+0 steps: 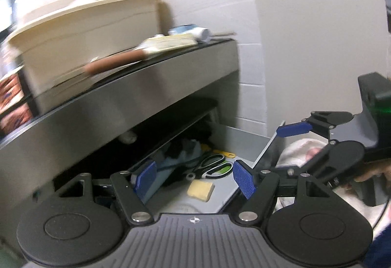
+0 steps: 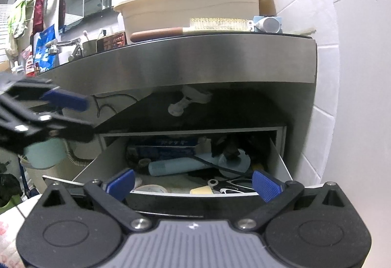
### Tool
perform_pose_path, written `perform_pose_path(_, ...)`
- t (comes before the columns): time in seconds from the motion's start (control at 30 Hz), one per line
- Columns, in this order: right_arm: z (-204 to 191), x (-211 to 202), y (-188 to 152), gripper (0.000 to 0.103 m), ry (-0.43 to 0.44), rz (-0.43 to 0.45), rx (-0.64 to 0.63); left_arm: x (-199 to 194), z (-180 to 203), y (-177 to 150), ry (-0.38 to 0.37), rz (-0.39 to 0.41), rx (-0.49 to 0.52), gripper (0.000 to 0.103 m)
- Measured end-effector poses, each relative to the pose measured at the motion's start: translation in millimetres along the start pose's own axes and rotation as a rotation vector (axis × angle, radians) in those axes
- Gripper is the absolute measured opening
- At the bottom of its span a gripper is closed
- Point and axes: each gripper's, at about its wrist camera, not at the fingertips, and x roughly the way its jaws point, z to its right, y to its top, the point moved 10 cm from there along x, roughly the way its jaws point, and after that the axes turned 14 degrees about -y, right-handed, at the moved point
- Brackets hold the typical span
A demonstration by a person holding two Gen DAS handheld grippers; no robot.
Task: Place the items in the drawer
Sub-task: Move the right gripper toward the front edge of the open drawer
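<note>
Both the left gripper and right gripper, ribbed blue pads spread wide and empty, face the open drawer holding scissors and a pale-yellow block beneath the steel counter.

My left tool hangs with its blue pads spread, nothing between them, over the open drawer. Inside the drawer lie scissors and a yellow sponge just beside them.

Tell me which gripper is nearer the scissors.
Right gripper, likely: just outside the drawer front by the scissors. Left gripper hangs higher, off the drawer's left side.
</note>
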Motion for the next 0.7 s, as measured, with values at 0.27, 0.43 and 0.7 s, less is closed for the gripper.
perform_pose_path(0.27,-12.1,-2.0,2.5,0.103,-0.013,0.021,-0.072,-53.3,-12.1,-38.5,0.124,0.086,-0.130,0.070)
perform_pose_path(0.43,-24.8,-2.4,-0.8,0.103,-0.017,0.030,-0.148,-67.5,-20.8,-57.0,0.174,0.143,-0.154,0.070)
perform_pose_path(0.7,-33.3,-5.0,-4.8,0.103,-0.023,0.053,-0.208,-73.6,-27.8,-73.8,0.191,0.231,-0.240,0.070)
